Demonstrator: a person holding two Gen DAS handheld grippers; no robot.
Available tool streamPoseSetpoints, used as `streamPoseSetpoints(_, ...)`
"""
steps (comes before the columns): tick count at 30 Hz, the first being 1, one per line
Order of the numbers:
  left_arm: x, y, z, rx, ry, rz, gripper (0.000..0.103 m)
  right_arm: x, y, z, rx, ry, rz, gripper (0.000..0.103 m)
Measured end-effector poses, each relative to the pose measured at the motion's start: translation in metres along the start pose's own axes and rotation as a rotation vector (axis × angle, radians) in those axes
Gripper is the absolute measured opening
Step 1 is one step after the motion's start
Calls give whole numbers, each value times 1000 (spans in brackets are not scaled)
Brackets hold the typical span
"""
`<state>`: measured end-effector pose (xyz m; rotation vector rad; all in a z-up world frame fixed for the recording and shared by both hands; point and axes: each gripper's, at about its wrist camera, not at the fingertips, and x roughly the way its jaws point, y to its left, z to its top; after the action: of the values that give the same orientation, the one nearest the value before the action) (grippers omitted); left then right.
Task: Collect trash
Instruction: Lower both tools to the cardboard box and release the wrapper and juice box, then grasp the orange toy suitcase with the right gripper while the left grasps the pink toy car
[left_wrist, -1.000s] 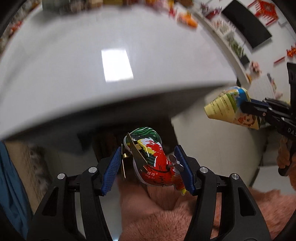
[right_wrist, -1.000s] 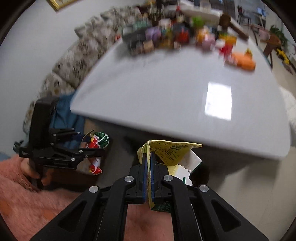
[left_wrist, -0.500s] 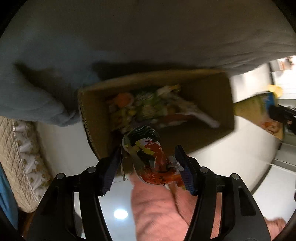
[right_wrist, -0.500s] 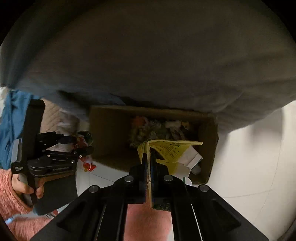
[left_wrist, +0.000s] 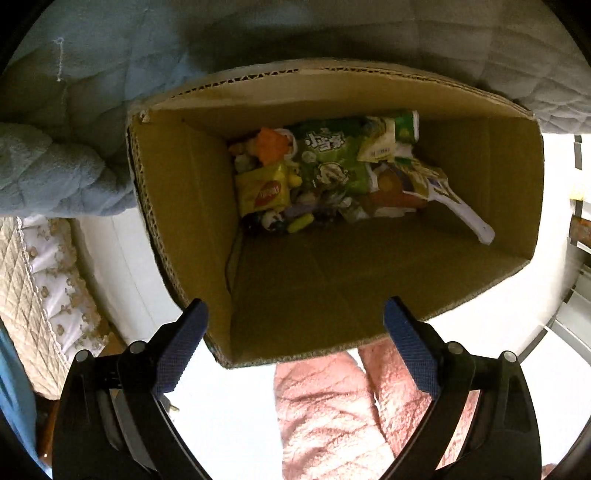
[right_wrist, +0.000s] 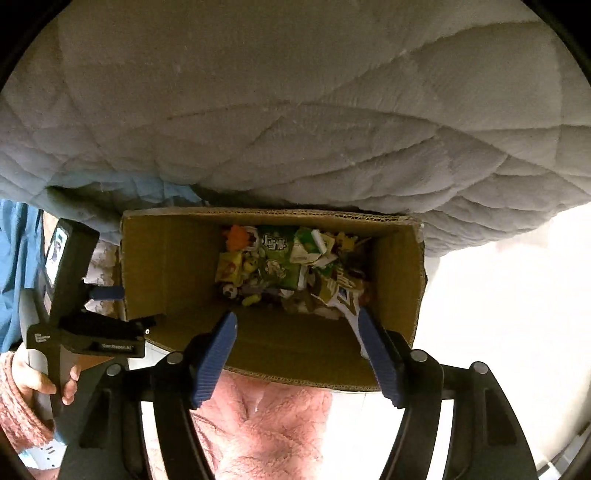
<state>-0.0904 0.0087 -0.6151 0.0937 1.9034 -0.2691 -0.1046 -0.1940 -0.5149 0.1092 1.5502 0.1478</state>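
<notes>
Left wrist view: my left gripper (left_wrist: 293, 325) has just been opening and stands wide, nothing between its blue pads (left_wrist: 181, 347), over the near edge of the cardboard box (left_wrist: 177, 206). Snack wrappers (left_wrist: 321, 173) pile in the box's upper middle. A grey-blue quilt (left_wrist: 55, 170) overhangs the top left; pink fleece (left_wrist: 332, 417) fills the bottom.

Right wrist view: my right gripper (right_wrist: 295, 350) has likewise been opening and is empty. The quilt (right_wrist: 295, 110) covers the upper frame.

My left gripper (left_wrist: 293, 328) and right gripper (right_wrist: 297, 347) both point downward, jaws just opened wide, nothing between their blue pads (right_wrist: 214, 356).
</notes>
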Motion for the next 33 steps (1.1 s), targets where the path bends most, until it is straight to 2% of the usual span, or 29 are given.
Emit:
streamPoseSetpoints(5, -26, -6, -12, 31, -8, -1, 93, -30, 5, -6, 1, -7, 5, 68)
streamPoseSetpoints(8, -57, -14, -25, 67, 0, 10, 93, -64, 9, -11, 5, -14, 22, 70)
streamPoseSetpoints(11, -100, -25, -41, 135, -16, -24, 93, -117, 18, -20, -23, -33, 58, 73)
streamPoseSetpoints(14, -156, -38, -65, 231, -75, -45, 93, -184, 27, -21, -74, -106, 101, 77)
streamPoseSetpoints(17, -208, -50, -86, 295, -148, -53, 93, -259, 28, -6, -83, -257, 180, 86)
streamPoseSetpoints(18, -233, -54, -95, 314, -197, -55, 93, -284, 25, 6, -80, -335, 189, 96)
streamPoseSetpoints(19, -246, -56, -98, 319, -222, -55, 93, -300, 21, 16, -78, -395, 182, 98)
streamPoseSetpoints(21, -278, -59, -105, 314, -293, -62, 93, -333, 9, 52, -60, -542, 118, 98)
streamPoseSetpoints(24, -313, -56, -106, 254, -379, -83, 93, -346, -17, 107, 0, -641, 15, 98)
streamPoseSetpoints(26, -329, -50, -105, 202, -427, -90, 93, -343, -36, 156, 38, -664, -70, 98)
streamPoseSetpoints(30, -346, -43, -103, 107, -478, -63, 93, -325, -64, 235, 88, -635, -182, 98)
streamPoseSetpoints(33, -348, -37, -103, 36, -488, -48, 93, -307, -84, 273, 104, -581, -256, 98)
